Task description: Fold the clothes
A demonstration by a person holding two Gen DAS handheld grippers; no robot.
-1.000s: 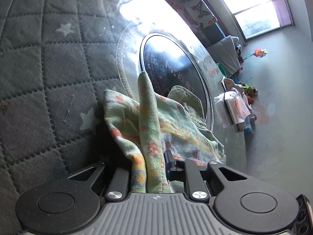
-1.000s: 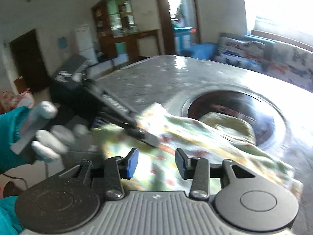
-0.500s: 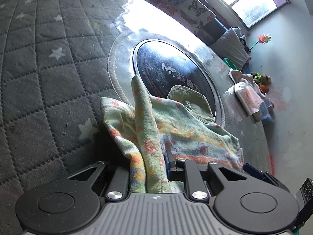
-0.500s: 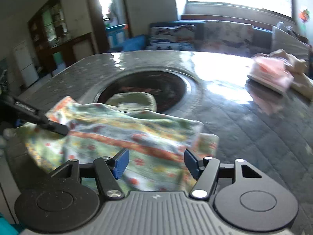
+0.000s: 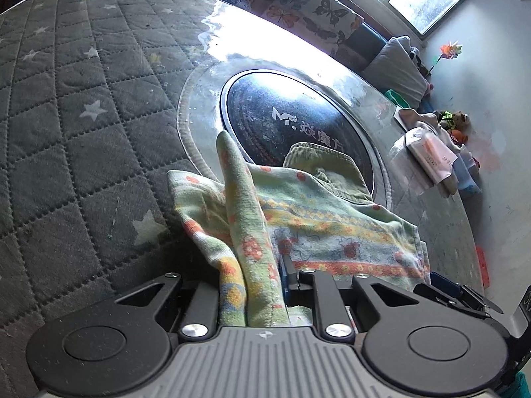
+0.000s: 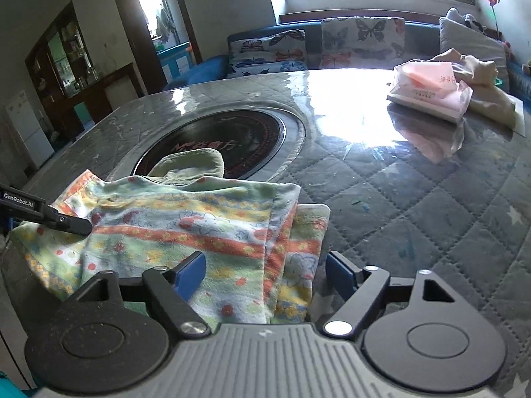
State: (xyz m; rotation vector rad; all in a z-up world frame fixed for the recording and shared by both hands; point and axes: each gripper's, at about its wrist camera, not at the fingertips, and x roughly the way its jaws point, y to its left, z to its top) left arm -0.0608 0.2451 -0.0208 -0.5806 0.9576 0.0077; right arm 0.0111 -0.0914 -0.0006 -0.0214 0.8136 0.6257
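A small green patterned garment (image 5: 318, 219) with orange and yellow bands lies folded on the quilted grey table, its green collar resting on the black round hotplate (image 5: 285, 112). My left gripper (image 5: 252, 275) is shut on a bunched fold of the garment's near edge, which stands up between the fingers. In the right wrist view the garment (image 6: 199, 219) lies flat, and my right gripper (image 6: 265, 270) is open, its blue pads either side of the garment's right folded edge. The left gripper's finger (image 6: 63, 220) shows at the garment's left corner.
A pink tissue pack (image 6: 431, 89) and a beige cloth (image 6: 481, 83) lie at the table's far right. A sofa with butterfly cushions (image 6: 361, 39) stands behind the table under a bright window. The quilted table cover (image 5: 73, 126) spreads to the left.
My right gripper has swung from the left side to the garment's right edge and opened wider. The left gripper kept its hold and the view shifted slightly.
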